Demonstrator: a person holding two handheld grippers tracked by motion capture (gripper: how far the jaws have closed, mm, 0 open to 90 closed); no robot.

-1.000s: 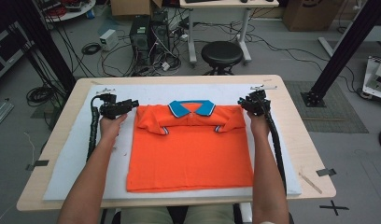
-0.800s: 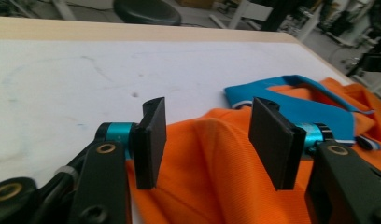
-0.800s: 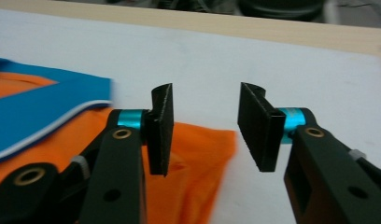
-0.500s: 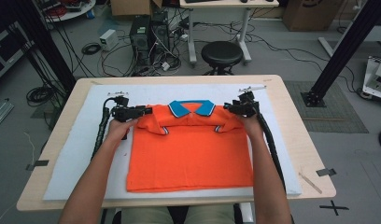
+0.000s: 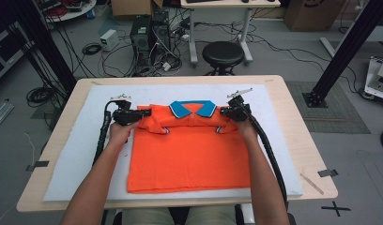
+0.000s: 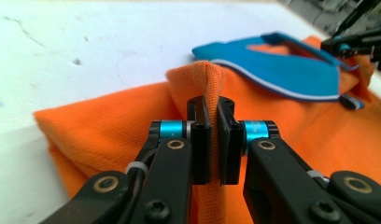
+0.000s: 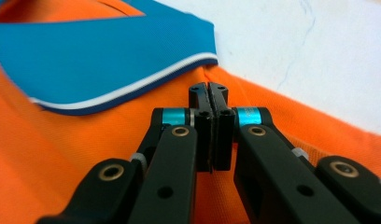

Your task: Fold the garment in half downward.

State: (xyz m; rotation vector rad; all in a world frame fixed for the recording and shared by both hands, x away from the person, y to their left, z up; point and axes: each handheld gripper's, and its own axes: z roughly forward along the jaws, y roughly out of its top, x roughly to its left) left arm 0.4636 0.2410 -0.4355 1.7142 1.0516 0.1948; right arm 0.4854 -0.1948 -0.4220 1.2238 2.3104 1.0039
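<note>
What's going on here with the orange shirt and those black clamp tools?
A person seated at the table holds a two-jaw gripper in each hand and is working on an orange polo shirt with a blue collar, spread on a white mat. The left gripper has just closed and pinches a ridge of orange fabric at one shoulder. The right gripper has just closed at the other shoulder, beside the collar; any cloth it holds is hard to see. It looks like a fold is about to begin.

orange polo shirt (image 5: 189,154) | blue collar | folded flat, sleeves tucked | on white mat (image 5: 77,154)
</note>
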